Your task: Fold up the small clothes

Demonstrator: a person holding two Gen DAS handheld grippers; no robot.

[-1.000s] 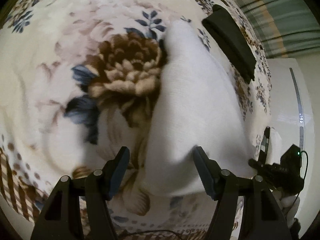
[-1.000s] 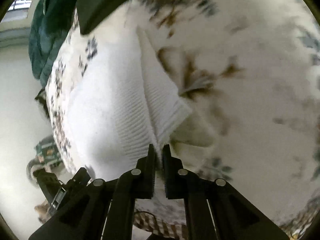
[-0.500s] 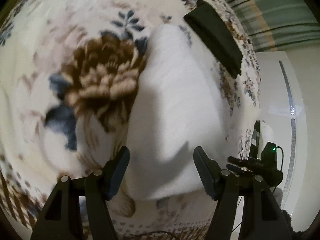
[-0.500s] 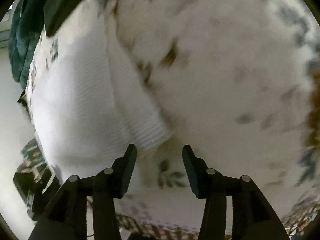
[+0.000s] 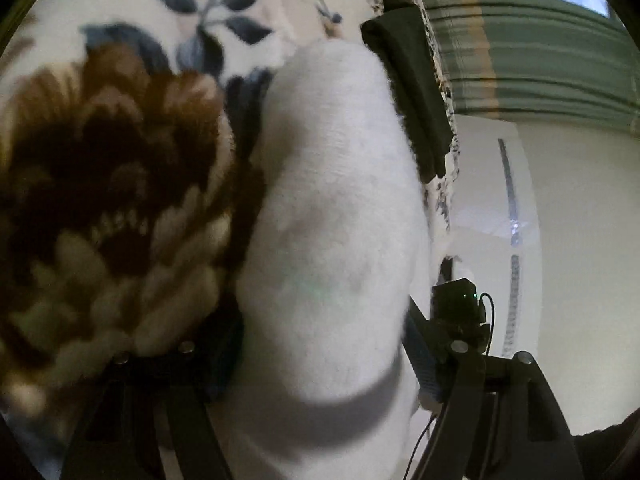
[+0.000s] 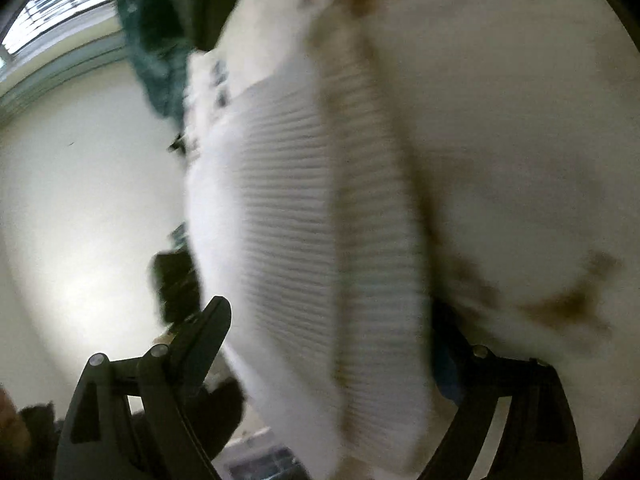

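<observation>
The white garment [image 5: 340,216] lies on the floral blanket [image 5: 112,168], a dark folded cloth [image 5: 416,92] just beyond it. Both the left gripper [image 5: 320,364] and the right gripper [image 6: 328,344] have jaws apart, straddling the garment's near end.

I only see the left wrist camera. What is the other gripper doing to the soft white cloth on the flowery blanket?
Observer: The right gripper is open, with one black finger on each side of the end of the white knitted cloth.
Operator: Is the cloth smooth there, like it looks here?
Observer: No, that end has fine ribbed lines, like a cuff.
Operator: Is anything else over there?
Observer: A crumpled dark green fabric heap lies beyond the far end of the cloth.
</observation>
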